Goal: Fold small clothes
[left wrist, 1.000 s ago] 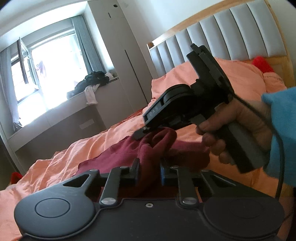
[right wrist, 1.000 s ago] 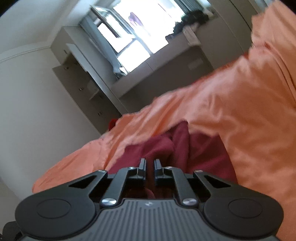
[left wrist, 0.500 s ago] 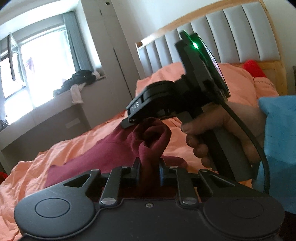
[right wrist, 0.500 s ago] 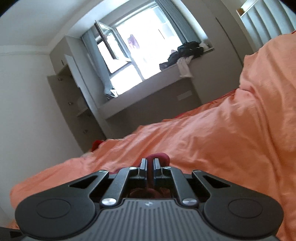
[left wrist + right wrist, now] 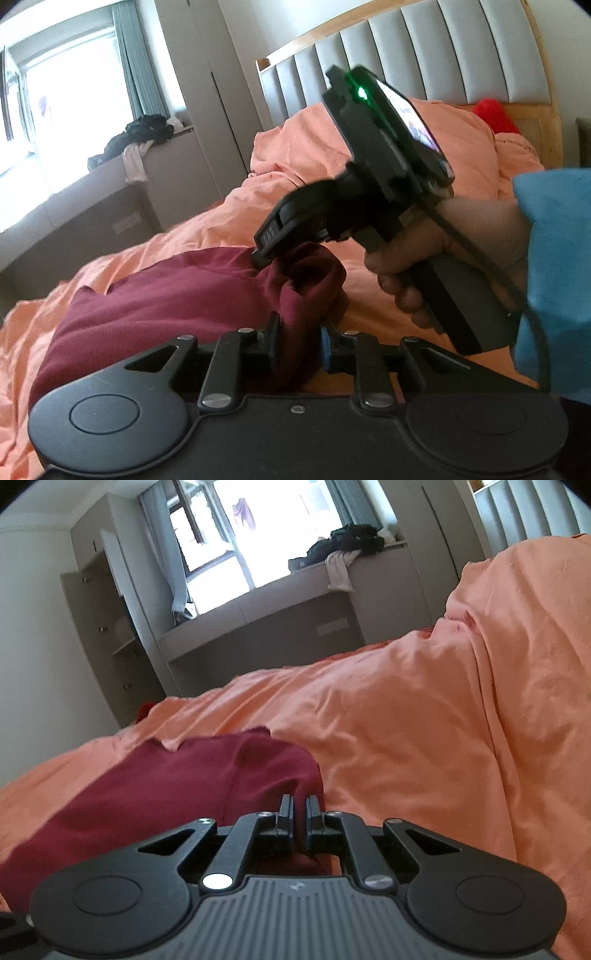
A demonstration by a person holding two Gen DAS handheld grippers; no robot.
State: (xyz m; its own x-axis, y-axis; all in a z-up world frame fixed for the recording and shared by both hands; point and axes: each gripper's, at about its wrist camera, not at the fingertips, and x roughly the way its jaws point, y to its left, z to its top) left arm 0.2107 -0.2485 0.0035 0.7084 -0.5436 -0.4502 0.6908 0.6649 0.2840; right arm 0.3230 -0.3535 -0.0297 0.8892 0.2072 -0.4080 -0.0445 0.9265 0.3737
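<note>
Your left claw (image 5: 297,334) grips a thick bunch of the maroon garment (image 5: 177,295), its jaws just eased wider; your right claw (image 5: 300,814) is clenched on its edge. It's soft, light knit that looks set to sag and bunch, so hold it by the hems or corners over the bed (image 5: 424,716).

We look low and close across the bed (image 5: 207,236) from both wrists: left toward the headboard (image 5: 424,55), right toward the window (image 5: 229,535). Both share the garment (image 5: 166,775).
</note>
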